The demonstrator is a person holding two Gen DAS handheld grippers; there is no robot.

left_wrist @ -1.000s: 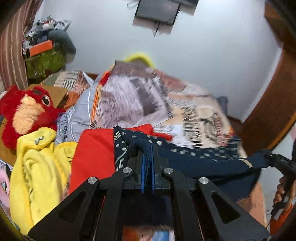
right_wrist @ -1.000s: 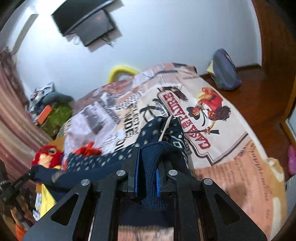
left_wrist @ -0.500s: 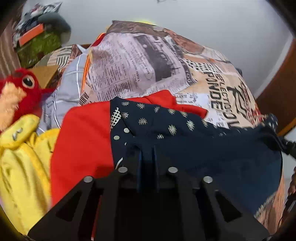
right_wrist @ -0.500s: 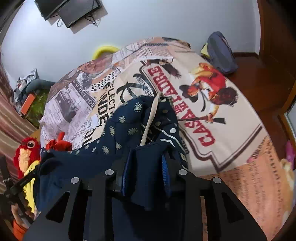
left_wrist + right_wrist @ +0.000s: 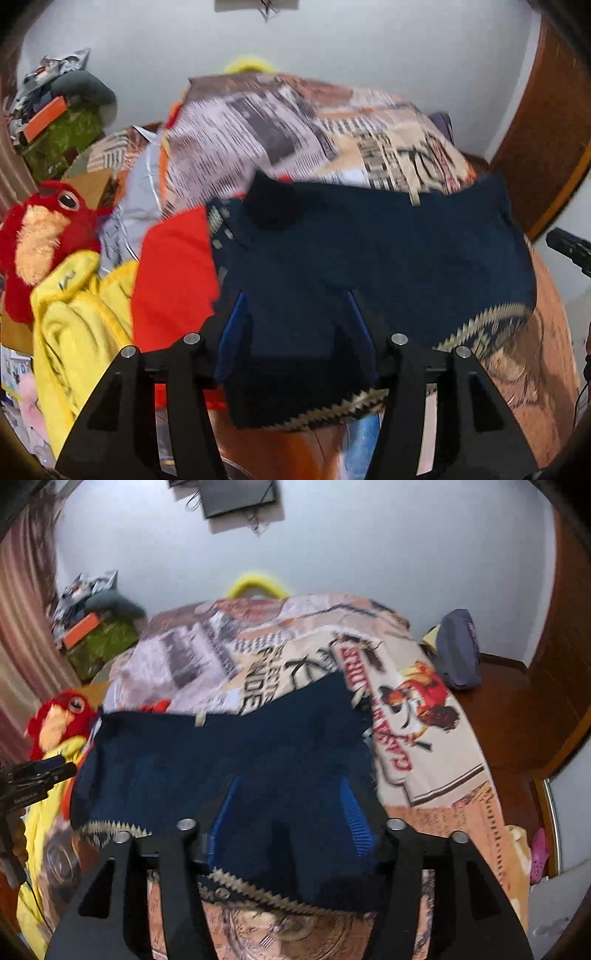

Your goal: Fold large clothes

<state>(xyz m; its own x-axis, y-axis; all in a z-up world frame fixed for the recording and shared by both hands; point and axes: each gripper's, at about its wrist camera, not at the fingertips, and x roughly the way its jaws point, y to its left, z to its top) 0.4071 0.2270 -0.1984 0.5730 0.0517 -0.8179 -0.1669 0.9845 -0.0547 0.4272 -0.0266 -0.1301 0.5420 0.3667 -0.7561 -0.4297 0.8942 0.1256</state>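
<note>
Left gripper (image 5: 295,321) opening over navy garment (image 5: 369,251), red plush (image 5: 40,236) beside

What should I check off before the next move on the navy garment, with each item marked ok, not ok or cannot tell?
1. Left gripper letting go: ok; jaws opening, pads apart, cloth lying loose between them.
2. Right gripper letting go: ok; jaws opening, cloth between them, unpinched.
3. Navy garment laid on the bedspread: ok; it spreads across it.
4. Folded edges aligned: cannot tell; pictures blurred.
5. Garment clear of the red cloth: not ok; its left edge overlaps it.
6. Zigzag hem flat: cannot tell.
</note>
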